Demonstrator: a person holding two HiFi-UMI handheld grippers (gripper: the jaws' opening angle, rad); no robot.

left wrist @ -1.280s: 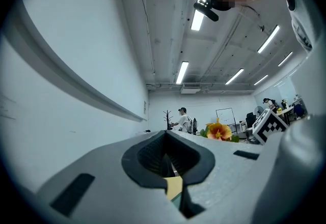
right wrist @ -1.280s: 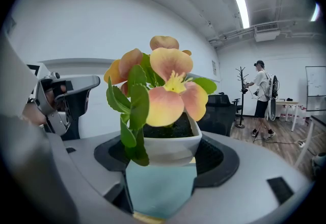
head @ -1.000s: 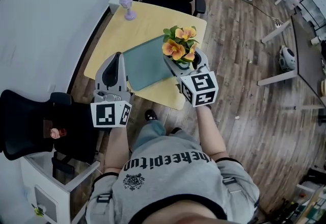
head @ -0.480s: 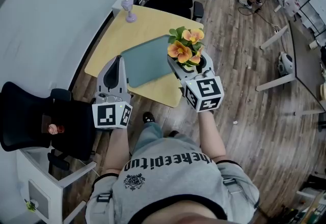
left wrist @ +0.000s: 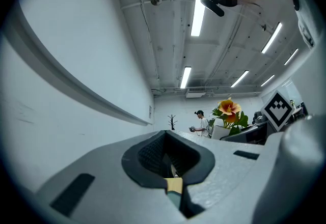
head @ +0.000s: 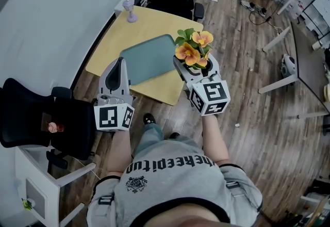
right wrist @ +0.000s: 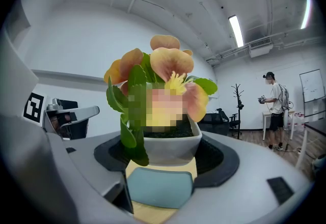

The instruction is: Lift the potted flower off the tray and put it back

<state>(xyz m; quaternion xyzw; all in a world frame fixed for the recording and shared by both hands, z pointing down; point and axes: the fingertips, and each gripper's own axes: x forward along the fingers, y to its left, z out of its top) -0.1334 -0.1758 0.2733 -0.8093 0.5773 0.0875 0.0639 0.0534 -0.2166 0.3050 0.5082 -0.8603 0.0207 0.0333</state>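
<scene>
Potted flower (head: 193, 51) has risen clear of the tray (head: 147, 61), its pot pinched in the right gripper (head: 196, 69): the lift looks done, and setting it back remains. Left gripper (head: 116, 68) idles, jaws pressed together, empty.

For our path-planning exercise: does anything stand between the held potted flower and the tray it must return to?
Nothing visible does. The right gripper holds the potted flower up by the right edge of the tray, which is bare; the shut left gripper sits at its left edge.
</scene>
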